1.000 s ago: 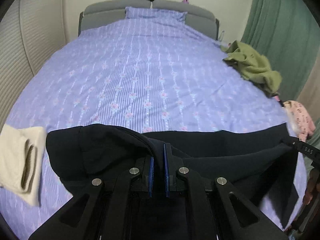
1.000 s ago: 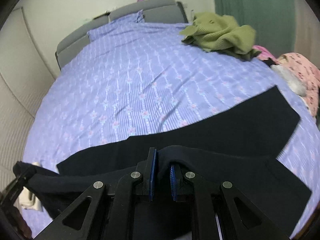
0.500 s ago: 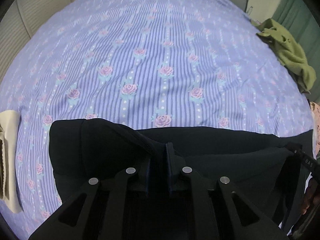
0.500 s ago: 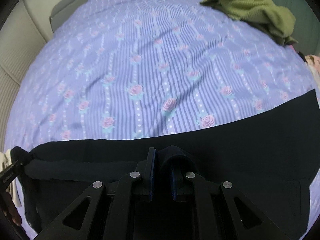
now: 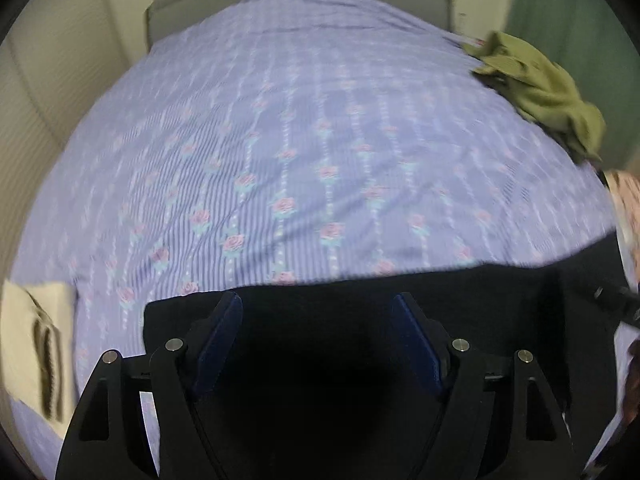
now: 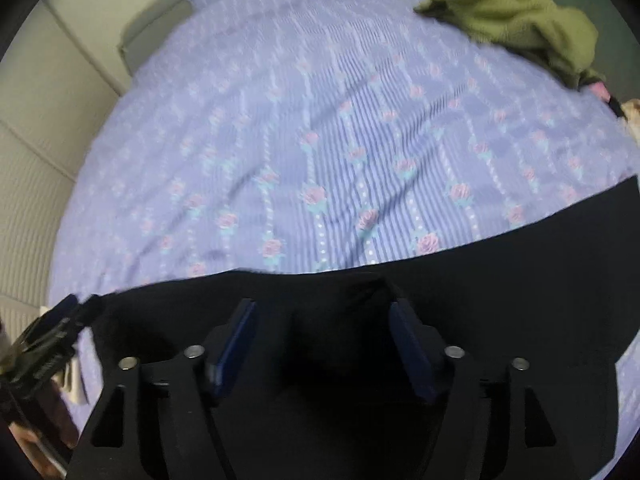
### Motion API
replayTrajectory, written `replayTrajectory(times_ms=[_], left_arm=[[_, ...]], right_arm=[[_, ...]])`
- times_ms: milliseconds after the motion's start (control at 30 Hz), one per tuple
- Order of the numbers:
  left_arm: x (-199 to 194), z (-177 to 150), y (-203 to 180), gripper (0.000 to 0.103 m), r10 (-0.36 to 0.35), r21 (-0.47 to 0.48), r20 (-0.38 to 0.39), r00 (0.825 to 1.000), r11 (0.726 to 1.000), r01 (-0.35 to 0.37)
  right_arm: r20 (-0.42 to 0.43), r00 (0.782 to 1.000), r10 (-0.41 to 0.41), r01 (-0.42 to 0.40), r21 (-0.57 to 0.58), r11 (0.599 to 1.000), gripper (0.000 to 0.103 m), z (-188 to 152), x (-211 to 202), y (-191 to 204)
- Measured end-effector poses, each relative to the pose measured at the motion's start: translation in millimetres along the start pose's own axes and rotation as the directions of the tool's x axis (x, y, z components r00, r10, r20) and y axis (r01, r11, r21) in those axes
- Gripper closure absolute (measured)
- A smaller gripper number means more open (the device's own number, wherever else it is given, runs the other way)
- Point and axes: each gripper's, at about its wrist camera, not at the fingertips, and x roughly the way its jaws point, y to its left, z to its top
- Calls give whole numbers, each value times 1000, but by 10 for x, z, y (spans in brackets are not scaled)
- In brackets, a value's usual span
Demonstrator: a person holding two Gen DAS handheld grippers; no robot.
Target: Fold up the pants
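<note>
Now both grippers just opened — left gripper, right gripper, pants flat

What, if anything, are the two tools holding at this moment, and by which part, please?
Nothing. The left tool and right tool have just been opening; their jaws stand apart over the black pants, whose cloth lies between them unpinched.
</note>
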Motion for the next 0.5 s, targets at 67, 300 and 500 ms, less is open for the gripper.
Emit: replayTrajectory(times_ms=[67,300,500], left_arm=[[-189,-63,-135,23,-16,55,16,1000,998,15],[-904,-450,-722,18,-105,209,72,992,974,88],[-1250,-987,-1366,14,-179,311,73,981,939,148]], right_arm=[[36,999,-7,9,-39,999,31,-62,-252,16],[144,977,-159,174,-97,980,31,-679,-1114,-209],[92,974,-207,217,-114,969,31,-1362,-1506,-587]])
